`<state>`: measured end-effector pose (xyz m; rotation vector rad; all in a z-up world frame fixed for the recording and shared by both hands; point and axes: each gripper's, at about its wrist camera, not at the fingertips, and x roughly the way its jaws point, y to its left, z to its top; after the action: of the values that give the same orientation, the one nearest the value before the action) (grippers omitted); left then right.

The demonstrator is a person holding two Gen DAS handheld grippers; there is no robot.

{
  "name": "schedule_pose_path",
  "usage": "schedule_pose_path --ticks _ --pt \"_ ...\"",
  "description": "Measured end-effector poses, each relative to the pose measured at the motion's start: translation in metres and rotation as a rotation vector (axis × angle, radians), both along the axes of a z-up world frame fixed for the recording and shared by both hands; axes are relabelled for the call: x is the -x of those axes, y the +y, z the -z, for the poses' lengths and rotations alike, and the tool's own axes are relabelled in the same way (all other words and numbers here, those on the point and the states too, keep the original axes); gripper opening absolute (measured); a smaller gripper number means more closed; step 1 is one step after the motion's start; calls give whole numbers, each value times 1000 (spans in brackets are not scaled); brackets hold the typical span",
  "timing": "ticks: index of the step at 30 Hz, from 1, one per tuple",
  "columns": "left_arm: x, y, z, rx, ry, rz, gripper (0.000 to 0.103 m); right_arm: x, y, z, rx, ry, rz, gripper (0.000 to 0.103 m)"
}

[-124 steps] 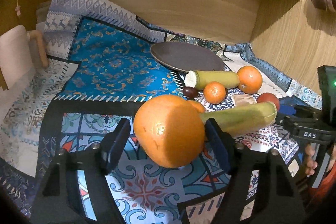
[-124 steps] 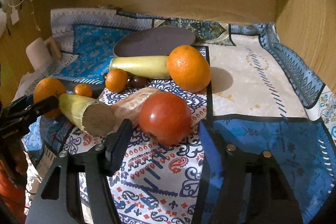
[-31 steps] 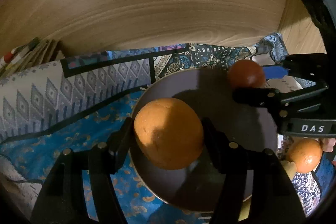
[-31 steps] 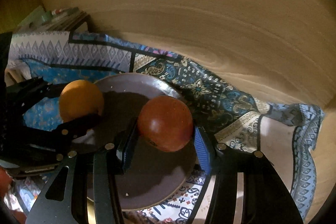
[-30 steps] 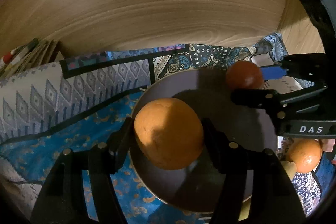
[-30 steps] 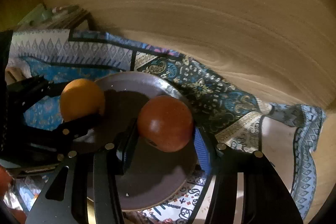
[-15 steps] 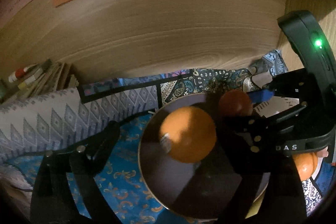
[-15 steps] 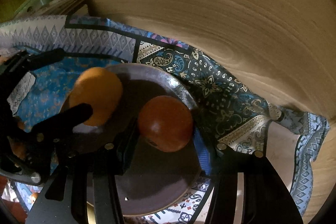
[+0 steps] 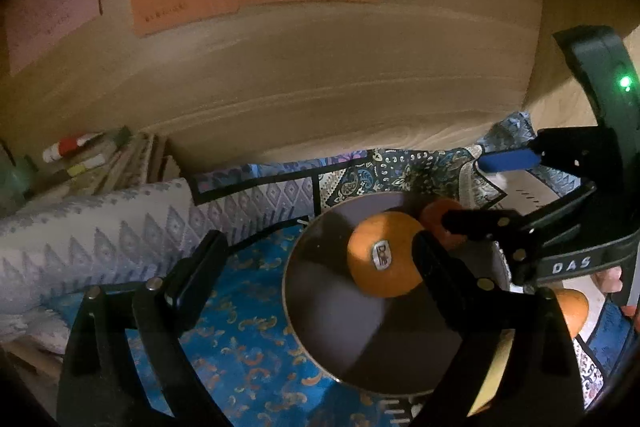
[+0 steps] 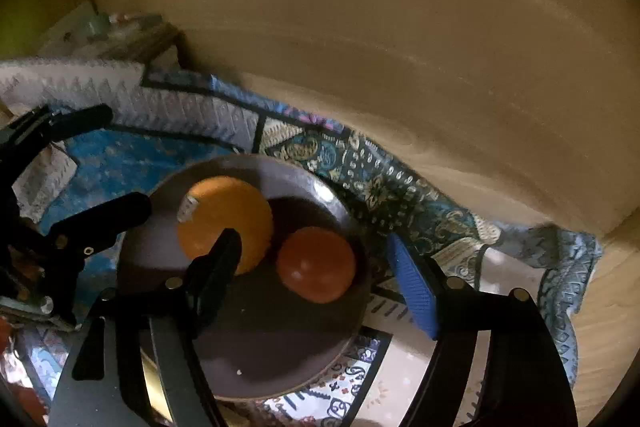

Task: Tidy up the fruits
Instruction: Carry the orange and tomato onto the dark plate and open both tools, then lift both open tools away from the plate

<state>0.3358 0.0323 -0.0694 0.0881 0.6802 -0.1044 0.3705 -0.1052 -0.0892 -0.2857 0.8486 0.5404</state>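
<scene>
Both my left gripper [image 9: 316, 267] and right gripper [image 10: 320, 267] have just been opening and stand apart, empty. The orange [image 10: 224, 223] and tomato [image 10: 316, 265] rest touching on the plate [image 10: 248, 367], frame centre; a clumsy retreat could nudge either off.

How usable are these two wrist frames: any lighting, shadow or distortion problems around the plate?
Left wrist view: dim and warm-tinted, fisheye bends the wooden wall, a shadow covers the near part of the plate, the sticker on the orange is readable. Right wrist view: equally dim, soft at the edges, shadow between the orange and tomato, small glint on the tomato.
</scene>
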Motion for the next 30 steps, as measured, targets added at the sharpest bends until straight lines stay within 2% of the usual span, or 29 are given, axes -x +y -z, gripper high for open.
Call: schedule_pose_path --ticks 6,11,18,24,30 --pt "14 -3 -1 -19 -6 9 96 26 -12 -19 -25 -90 25 78" --pt "26 -3 5 0 12 2 96 50 -24 -29 -49 -133 33 79" --pt "36 3 24 38 51 -15 96 69 -29 -27 -84 -147 49 79" --pt "44 2 27 44 57 5 96 83 -44 -21 -106 -124 82 79" --pt "65 0 25 74 83 26 96 109 -63 -24 -140 -142 125 79"
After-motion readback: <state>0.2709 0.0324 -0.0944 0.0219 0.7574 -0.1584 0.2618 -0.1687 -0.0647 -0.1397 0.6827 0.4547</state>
